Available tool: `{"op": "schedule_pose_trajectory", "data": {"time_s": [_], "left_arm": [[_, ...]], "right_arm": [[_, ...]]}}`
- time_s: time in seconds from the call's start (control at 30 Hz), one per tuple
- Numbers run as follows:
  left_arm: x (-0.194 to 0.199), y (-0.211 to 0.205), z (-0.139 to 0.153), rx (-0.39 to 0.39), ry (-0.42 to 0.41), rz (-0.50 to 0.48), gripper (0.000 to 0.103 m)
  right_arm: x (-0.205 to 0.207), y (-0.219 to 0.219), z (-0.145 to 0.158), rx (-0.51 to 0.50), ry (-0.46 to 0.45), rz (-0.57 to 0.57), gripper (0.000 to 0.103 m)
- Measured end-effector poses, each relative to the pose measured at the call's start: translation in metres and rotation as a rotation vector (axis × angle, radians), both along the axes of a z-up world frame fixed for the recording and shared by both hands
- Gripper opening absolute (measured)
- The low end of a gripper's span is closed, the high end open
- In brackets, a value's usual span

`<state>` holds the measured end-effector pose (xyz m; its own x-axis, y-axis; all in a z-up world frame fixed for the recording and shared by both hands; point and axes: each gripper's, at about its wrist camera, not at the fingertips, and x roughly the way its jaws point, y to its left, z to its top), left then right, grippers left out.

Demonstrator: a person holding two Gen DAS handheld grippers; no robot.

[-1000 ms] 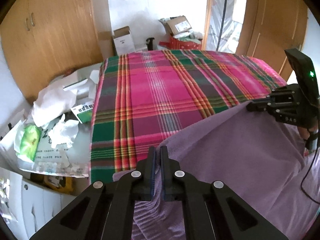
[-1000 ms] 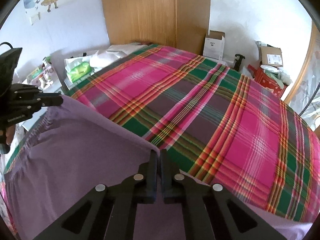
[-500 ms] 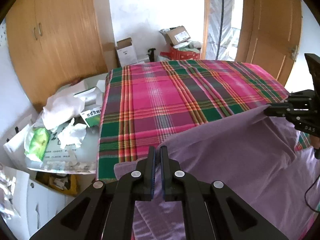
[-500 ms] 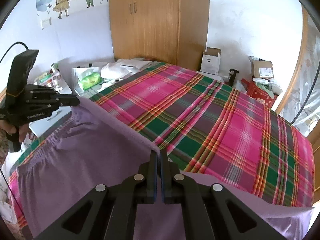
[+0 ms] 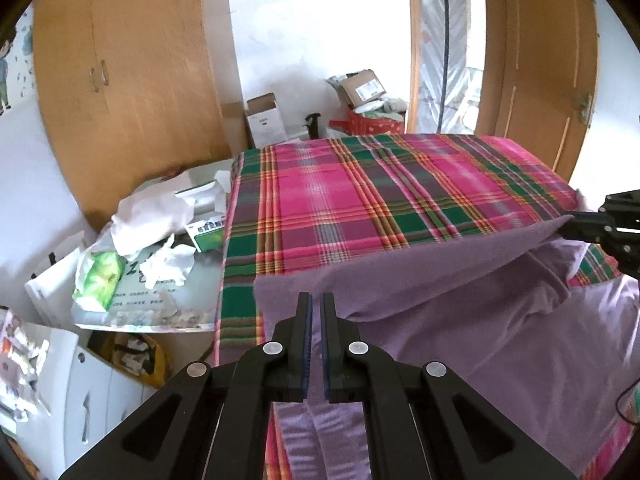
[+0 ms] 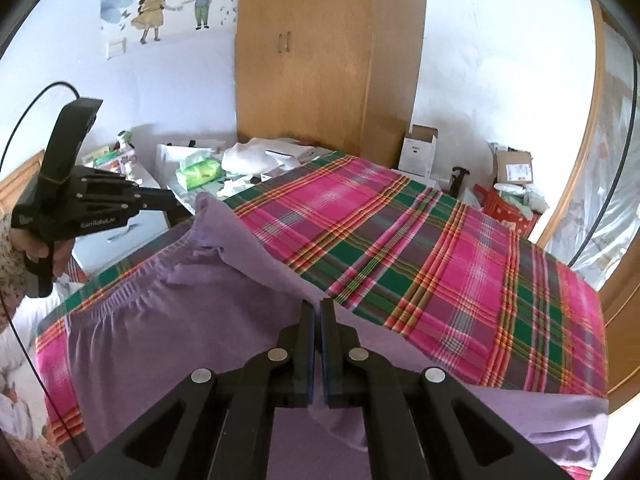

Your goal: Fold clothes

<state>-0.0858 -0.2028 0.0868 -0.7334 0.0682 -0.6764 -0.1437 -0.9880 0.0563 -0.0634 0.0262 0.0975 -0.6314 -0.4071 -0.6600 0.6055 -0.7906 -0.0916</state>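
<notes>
A purple garment (image 5: 460,312) with a gathered elastic waistband (image 6: 132,292) lies on the near part of a bed covered in pink and green plaid (image 5: 360,200). My left gripper (image 5: 316,300) is shut on one end of the garment's raised edge. My right gripper (image 6: 316,304) is shut on the other end. The edge hangs taut between them above the bed, and the rest of the cloth drapes down onto the plaid. Each gripper shows in the other's view: the right gripper (image 5: 568,228) at the right edge, the left gripper (image 6: 180,204) at the left, held by a hand (image 6: 36,248).
Left of the bed is a low table (image 5: 132,304) littered with white paper, tissues and a green packet (image 5: 100,276). A wooden wardrobe (image 5: 120,80) stands behind it. Cardboard boxes (image 5: 264,120) and a red basket (image 5: 372,124) sit past the bed's far end, beside a wooden door (image 5: 540,60).
Both grippers have risen and drawn back towards the near side, taking the purple edge with them. The cloth now hangs higher off the bed, and more of the room shows.
</notes>
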Motion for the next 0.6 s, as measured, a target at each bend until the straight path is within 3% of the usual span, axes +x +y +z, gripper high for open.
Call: {"op": "schedule_pose_trajectory", "data": {"time_s": [0.07,0.37,0.5,0.6], "left_arm": [[0.008,-0.001,0.001,0.017,-0.002,0.002,0.004],[0.01,-0.018,-0.008,0.221,-0.096,0.062,0.004],[0.007,-0.023,-0.004,0.331,-0.116,0.081,0.02],[0.0,-0.033,-0.007,0.474,-0.181,0.118,0.028]], "right_arm": [[0.006,-0.002,-0.003,0.021,0.011,0.0,0.003],[0.023,-0.005,-0.033,0.052,0.004,-0.01,0.003],[0.03,-0.005,-0.046,0.054,0.017,-0.013,0.003],[0.037,-0.003,-0.053,0.047,0.039,-0.017,0.003]]}}
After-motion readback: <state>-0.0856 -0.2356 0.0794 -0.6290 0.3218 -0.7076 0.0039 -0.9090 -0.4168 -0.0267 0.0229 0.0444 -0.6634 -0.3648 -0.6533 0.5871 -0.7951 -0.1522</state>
